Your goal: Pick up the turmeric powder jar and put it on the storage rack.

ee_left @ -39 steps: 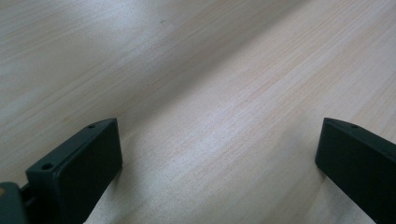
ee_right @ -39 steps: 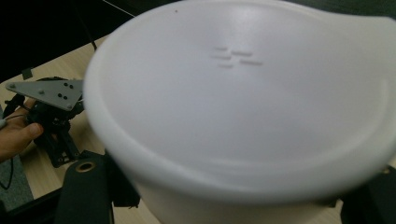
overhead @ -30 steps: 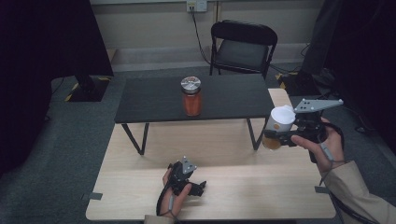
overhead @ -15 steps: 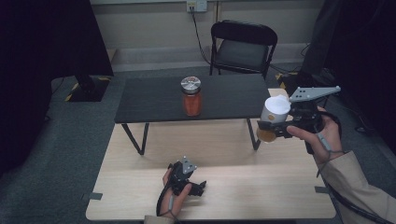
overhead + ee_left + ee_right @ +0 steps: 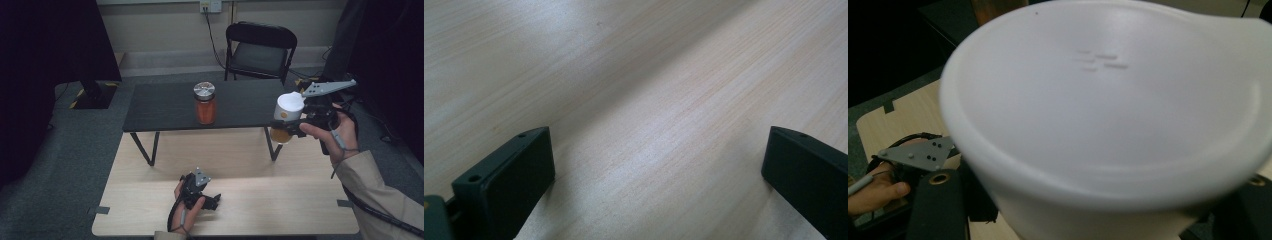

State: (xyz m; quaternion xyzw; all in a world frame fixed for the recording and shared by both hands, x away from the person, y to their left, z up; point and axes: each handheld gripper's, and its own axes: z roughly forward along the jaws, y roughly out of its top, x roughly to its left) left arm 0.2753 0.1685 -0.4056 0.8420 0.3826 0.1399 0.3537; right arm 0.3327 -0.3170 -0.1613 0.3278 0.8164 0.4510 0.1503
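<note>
High view: the right claw (image 5: 292, 131) sits in the right half of the frame, raised off the surfaces and pinching a jar with a white lid (image 5: 284, 117) and amber contents, held just off the right end of the dark tabletop (image 5: 165, 107). The grey three-cornered plate on that claw points toward the upper right, and the hand (image 5: 335, 134) gripping it comes out of a beige sleeve (image 5: 387, 192) from the lower right corner. A second jar (image 5: 205, 103), orange inside with a silver lid, stands upright near the middle of the dark tabletop, well apart from the held one. A black folding chair (image 5: 260, 47) stands behind that tabletop at upper centre. Low in the frame, left of centre, the left claw (image 5: 212, 201) rests on the light wooden tabletop (image 5: 280, 200). Left gripper view has its two black jaws spread wide at the lower left and lower right corners, with bare pale wood between them. Right gripper view has the white lid (image 5: 1108, 100) close and blurred across most of the frame, with the black jaws at either side of the jar below it; the other hand and its gripper lie at lower left.
</note>
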